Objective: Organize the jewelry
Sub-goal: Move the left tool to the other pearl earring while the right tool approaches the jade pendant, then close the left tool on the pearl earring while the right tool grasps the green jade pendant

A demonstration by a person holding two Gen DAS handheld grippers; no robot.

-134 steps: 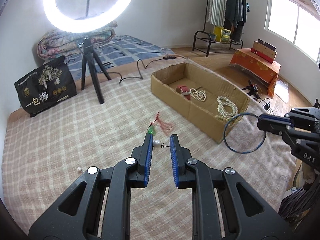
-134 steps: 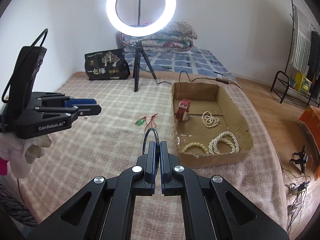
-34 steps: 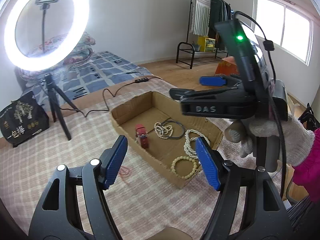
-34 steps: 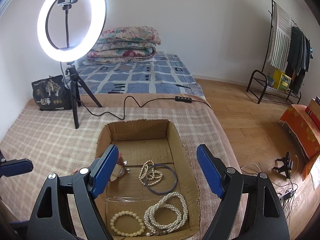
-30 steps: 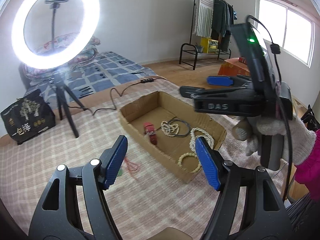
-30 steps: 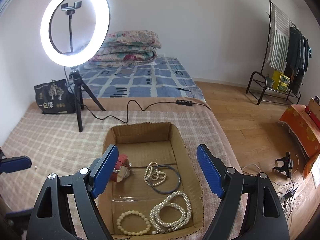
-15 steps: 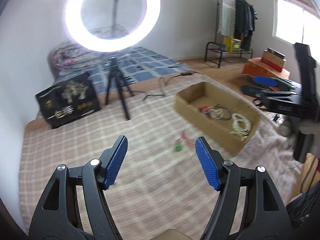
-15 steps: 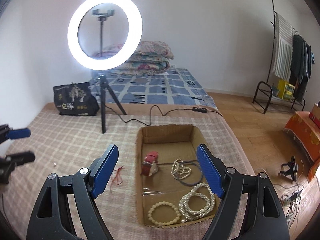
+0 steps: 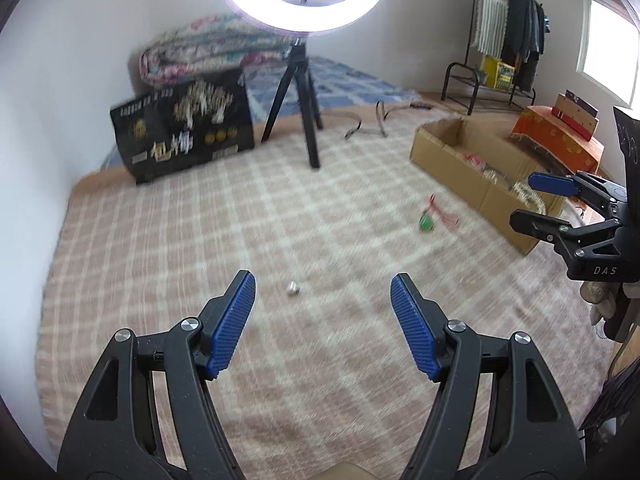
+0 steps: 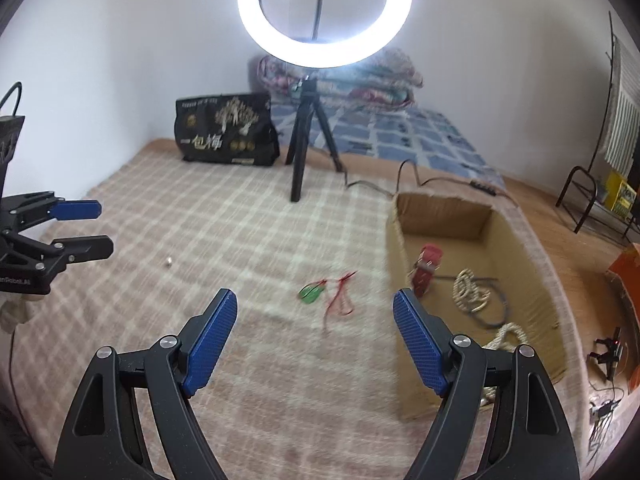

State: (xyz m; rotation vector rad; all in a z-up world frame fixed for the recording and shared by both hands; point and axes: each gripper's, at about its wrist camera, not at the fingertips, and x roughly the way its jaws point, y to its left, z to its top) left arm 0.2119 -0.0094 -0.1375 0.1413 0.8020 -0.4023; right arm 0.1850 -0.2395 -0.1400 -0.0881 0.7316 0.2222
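My left gripper point(image 9: 323, 312) is open and empty above the checked blanket, with a small pearl earring point(image 9: 293, 288) lying just ahead between its fingers. My right gripper point(image 10: 315, 334) is open and empty, with a green pendant on a red cord point(image 10: 313, 293) lying ahead of it. The pendant also shows in the left wrist view point(image 9: 426, 223). The cardboard box point(image 10: 400, 248) to the right holds a red watch point(image 10: 426, 268), a pearl necklace point(image 10: 469, 289), a dark bangle point(image 10: 494, 318) and more pearl strands point(image 10: 505, 334). The earring shows small in the right wrist view point(image 10: 169, 261).
A ring light on a black tripod point(image 10: 307, 136) stands at the back of the blanket, its cable point(image 10: 404, 178) running past the box. A black printed bag point(image 10: 226, 132) leans behind it. Folded quilts point(image 10: 360, 76), a clothes rack point(image 9: 500, 52) and an orange-covered box point(image 9: 560, 140) are farther off.
The dark bangle that the right gripper held now lies in the box and that gripper is open. Both grippers have swung left from the box toward the earring and pendant.
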